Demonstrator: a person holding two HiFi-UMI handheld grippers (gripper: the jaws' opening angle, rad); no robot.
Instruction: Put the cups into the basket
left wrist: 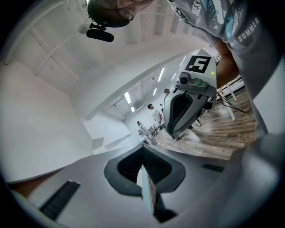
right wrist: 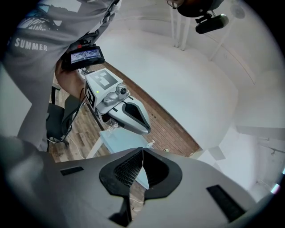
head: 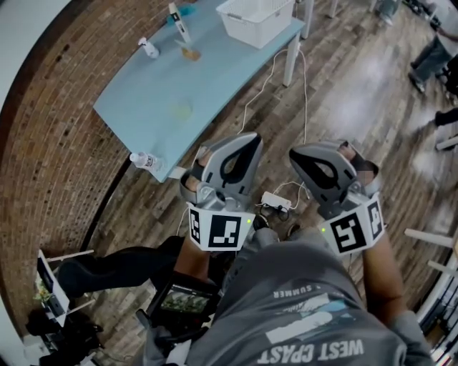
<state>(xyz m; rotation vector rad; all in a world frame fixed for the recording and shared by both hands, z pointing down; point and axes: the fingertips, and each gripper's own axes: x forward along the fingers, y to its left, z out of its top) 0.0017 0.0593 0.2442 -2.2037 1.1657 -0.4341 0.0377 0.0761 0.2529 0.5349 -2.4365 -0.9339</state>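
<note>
Left gripper (left wrist: 143,150) closed, jaw tips meeting, nothing between them; right gripper (right wrist: 142,150) the same — closed and empty; in the head view both are held close to the person's body, well apart from the light-blue worktop (head: 222,78); white basket (head: 254,20) sits at its far end; cups are hard to make out — a small amber item (head: 189,51) near the basket, a faint clear item (head: 182,109) mid-worktop; plastic bottle (head: 147,161) at the near corner.

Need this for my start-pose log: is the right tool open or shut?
Shut. In the right gripper view, the right tool has its jaws meeting at the tips, with nothing held between them.
</note>
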